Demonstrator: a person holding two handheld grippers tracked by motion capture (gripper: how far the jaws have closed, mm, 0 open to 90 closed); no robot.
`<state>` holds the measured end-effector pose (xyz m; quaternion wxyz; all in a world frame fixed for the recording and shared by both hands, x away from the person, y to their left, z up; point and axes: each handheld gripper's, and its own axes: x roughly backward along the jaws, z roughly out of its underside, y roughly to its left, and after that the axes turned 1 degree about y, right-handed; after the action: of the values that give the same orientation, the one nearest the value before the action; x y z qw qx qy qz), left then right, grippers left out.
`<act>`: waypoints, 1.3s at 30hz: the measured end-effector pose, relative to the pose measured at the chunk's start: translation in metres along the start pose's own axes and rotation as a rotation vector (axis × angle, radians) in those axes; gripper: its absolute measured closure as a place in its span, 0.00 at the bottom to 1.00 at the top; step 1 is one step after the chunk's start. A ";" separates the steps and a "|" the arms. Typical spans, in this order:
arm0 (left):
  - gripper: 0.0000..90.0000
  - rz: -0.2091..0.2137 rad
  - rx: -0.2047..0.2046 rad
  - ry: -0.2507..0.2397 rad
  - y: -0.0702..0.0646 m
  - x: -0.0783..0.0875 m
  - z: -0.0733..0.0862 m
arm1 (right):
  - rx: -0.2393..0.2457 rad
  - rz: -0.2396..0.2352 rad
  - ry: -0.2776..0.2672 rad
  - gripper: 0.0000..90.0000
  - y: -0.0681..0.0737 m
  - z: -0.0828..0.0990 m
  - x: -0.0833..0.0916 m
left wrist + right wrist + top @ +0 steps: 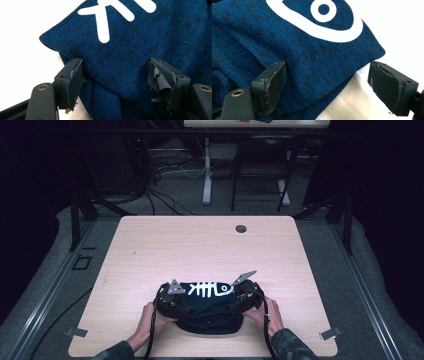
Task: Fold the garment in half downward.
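Note:
A folded dark blue knit garment [207, 306] with a white fish-skeleton print lies near the front edge of the light wooden table [200, 245]. My left gripper [183, 310] stands at its left end and my right gripper [236, 308] at its right end, each held by a hand. In the left gripper view the left gripper [117, 75] is open, and the blue garment [125, 50] lies between its spread, worn pads [72, 80]. In the right gripper view the right gripper [327, 77] is open too, and a folded corner of the garment [312, 57] reaches between its jaws.
A small round hole [241, 228] sits near the table's far edge. Metal brackets [76, 332] [331, 333] stick out at both front corners. Beyond the table are the legs of another desk [207, 175], cables on the floor and dark frames on both sides.

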<state>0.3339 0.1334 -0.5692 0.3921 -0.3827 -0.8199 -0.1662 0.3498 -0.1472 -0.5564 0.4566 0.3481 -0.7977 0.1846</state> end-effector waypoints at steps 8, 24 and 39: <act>0.21 -0.012 0.030 -0.013 0.006 0.004 0.001 | 0.014 0.003 -0.002 0.13 -0.001 -0.001 0.002; 0.06 -0.111 0.129 -0.027 0.041 0.041 0.021 | -0.046 0.027 -0.065 0.00 -0.015 0.019 0.047; 0.00 -0.245 0.221 0.030 0.082 0.060 0.067 | -0.176 0.129 -0.036 0.00 -0.045 0.078 0.068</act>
<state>0.3373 0.2551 -0.5676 0.4205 -0.2319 -0.8679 -0.1273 0.3123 -0.2525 -0.5394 0.4584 0.2579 -0.8395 0.1365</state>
